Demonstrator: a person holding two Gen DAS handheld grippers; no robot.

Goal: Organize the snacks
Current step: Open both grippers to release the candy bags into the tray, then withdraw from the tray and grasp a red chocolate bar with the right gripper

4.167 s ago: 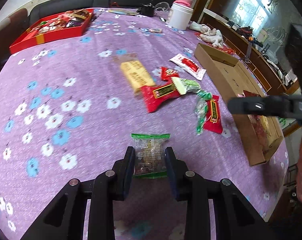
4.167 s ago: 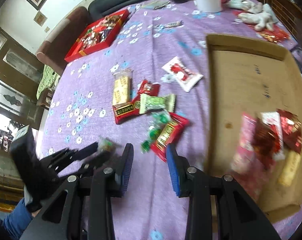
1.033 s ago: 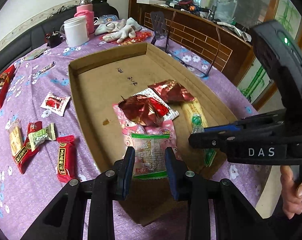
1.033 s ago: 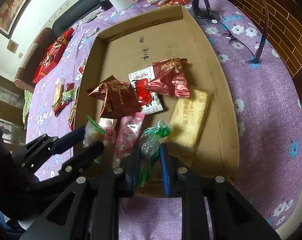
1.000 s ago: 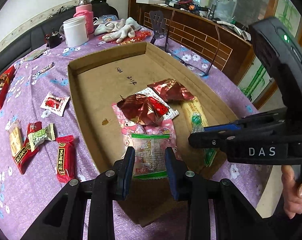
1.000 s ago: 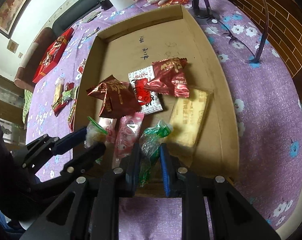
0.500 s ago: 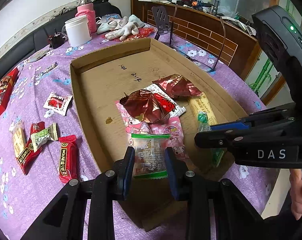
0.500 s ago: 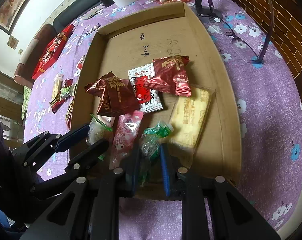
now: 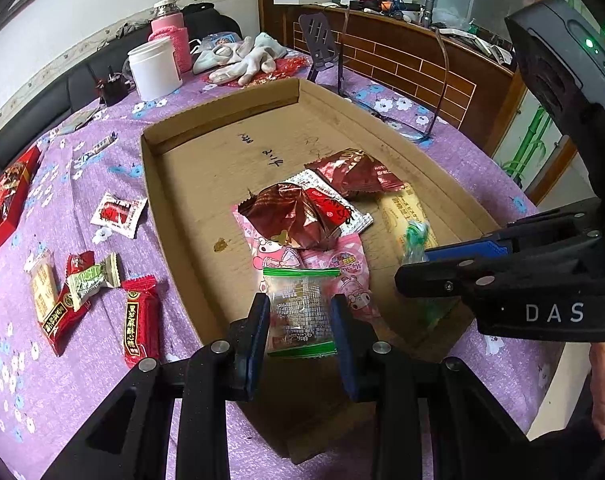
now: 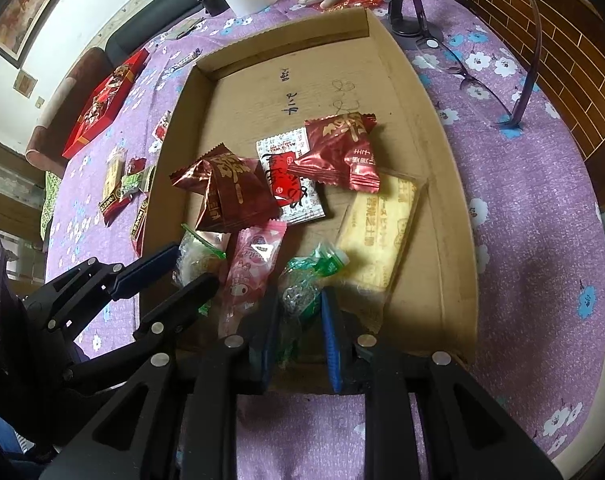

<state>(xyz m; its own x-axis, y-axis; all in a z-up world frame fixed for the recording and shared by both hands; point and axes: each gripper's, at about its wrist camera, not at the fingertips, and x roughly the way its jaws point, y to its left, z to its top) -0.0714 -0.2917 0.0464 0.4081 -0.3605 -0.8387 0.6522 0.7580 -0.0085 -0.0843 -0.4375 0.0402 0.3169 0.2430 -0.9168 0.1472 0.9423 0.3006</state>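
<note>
My left gripper (image 9: 299,300) is shut on a clear snack packet with green edges (image 9: 298,288) and holds it over the near end of the cardboard tray (image 9: 222,152). My right gripper (image 10: 300,298) is shut on a green twist-wrapped candy (image 10: 314,264), also over the tray's near end, just right of the left gripper (image 10: 194,266). Inside the tray lie two dark red foil packets (image 10: 230,196), a white-and-red packet (image 10: 290,196), pink packets (image 10: 254,256) and a yellow cracker pack (image 10: 378,232).
Loose snacks lie on the purple flowered cloth left of the tray: a red bar (image 9: 141,320), a green candy (image 9: 90,280), a white-and-red packet (image 9: 118,214). A red box (image 9: 2,204), white tub (image 9: 154,68), gloves (image 9: 242,60) and glasses (image 9: 402,124) stand further off.
Since about four seconds ago both grippers have come from the cloth to over the tray, the right one now gripping the green candy. In the last second nothing has visibly moved.
</note>
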